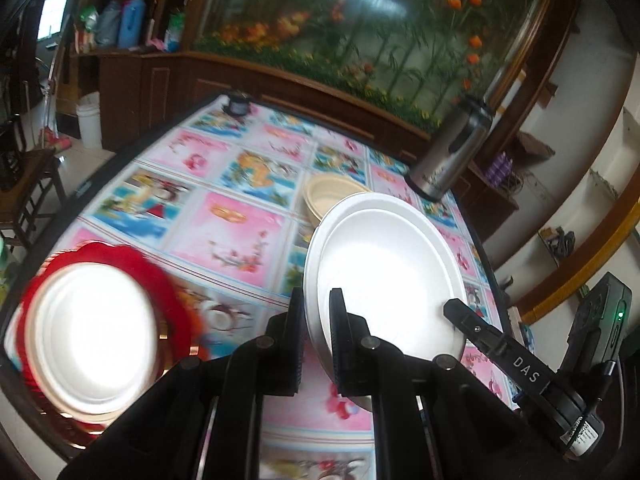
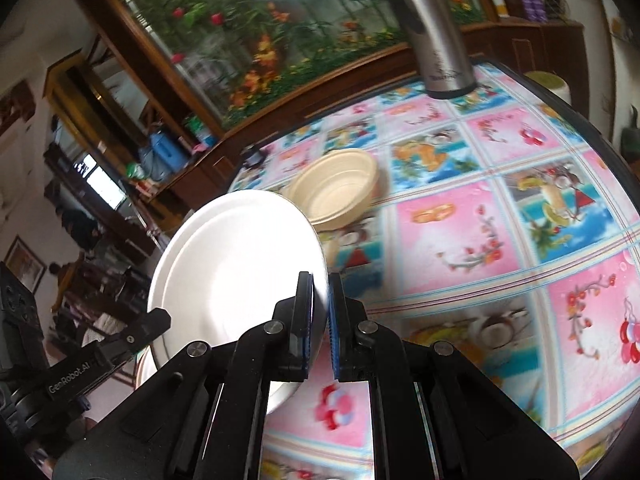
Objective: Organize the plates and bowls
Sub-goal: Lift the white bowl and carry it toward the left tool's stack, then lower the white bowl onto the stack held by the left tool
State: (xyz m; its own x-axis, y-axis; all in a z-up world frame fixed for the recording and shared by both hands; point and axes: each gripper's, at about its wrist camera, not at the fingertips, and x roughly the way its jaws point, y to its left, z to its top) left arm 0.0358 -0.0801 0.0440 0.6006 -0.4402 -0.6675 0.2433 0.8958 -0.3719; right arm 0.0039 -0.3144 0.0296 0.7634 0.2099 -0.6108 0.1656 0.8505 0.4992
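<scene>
A white plate (image 1: 384,272) (image 2: 236,264) hangs tilted above the patterned table, carried by both grippers. My left gripper (image 1: 318,296) is shut on the plate's left rim, and my right gripper (image 2: 320,284) is shut on the opposite rim. Each gripper shows in the other's view as a black finger at the plate's edge: the right gripper (image 1: 456,306) and the left gripper (image 2: 160,316). A beige bowl (image 1: 332,196) (image 2: 336,188) sits on the table just beyond the plate. At the near left, a red scalloped tray (image 1: 168,280) holds a stack of white plates (image 1: 92,332), blurred.
A steel thermos (image 1: 452,148) (image 2: 436,32) stands at the table's far right corner, and a small dark jar (image 1: 238,104) (image 2: 254,156) at the far left corner. The floral tablecloth (image 1: 228,232) (image 2: 460,240) covers the table. Wooden cabinets line the wall behind.
</scene>
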